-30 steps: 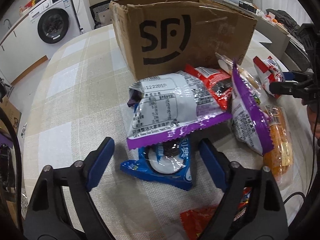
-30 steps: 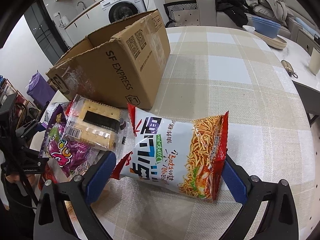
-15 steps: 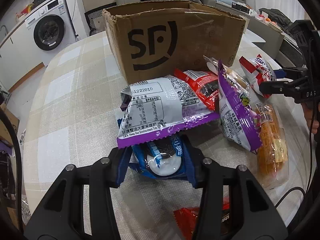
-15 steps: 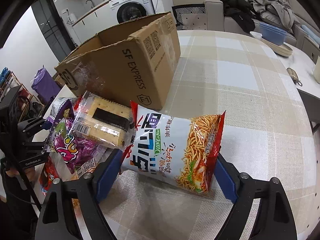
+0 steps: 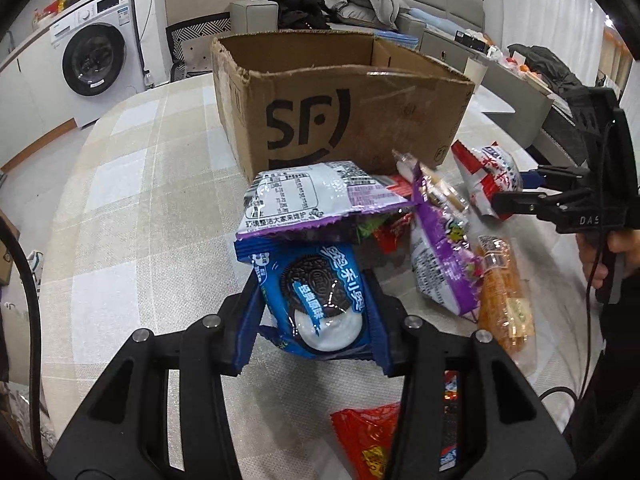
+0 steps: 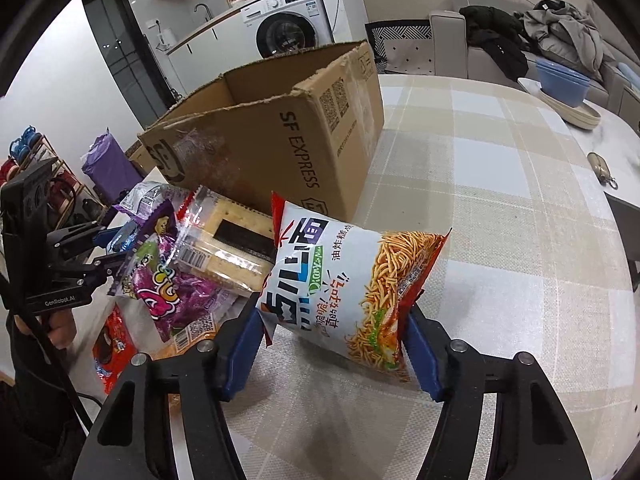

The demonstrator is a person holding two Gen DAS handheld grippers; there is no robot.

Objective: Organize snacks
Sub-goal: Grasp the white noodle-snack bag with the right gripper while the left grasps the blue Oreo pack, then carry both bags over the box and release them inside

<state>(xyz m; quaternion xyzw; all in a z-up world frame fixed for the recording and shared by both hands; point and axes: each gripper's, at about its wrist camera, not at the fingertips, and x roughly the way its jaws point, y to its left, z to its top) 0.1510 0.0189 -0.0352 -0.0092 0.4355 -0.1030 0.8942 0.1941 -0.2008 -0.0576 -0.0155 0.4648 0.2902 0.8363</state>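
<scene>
Both jaws have closed in since the earlier frame; cardboard box [image 5: 344,96] stands empty behind.
We judge the noodle bag [image 6: 352,288], right gripper [image 6: 334,354] jaws closing on it, may slip; left gripper [image 5: 316,332] pinches the cookie pack [image 5: 316,296] above the desk [image 5: 132,200], snagging the purple bag [image 5: 312,200].

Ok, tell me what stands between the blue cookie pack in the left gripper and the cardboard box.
The left gripper is shut on the blue cookie pack. A white and purple snack bag lies over its top edge, directly between it and the cardboard box. The box's open top looks unobstructed.
</scene>
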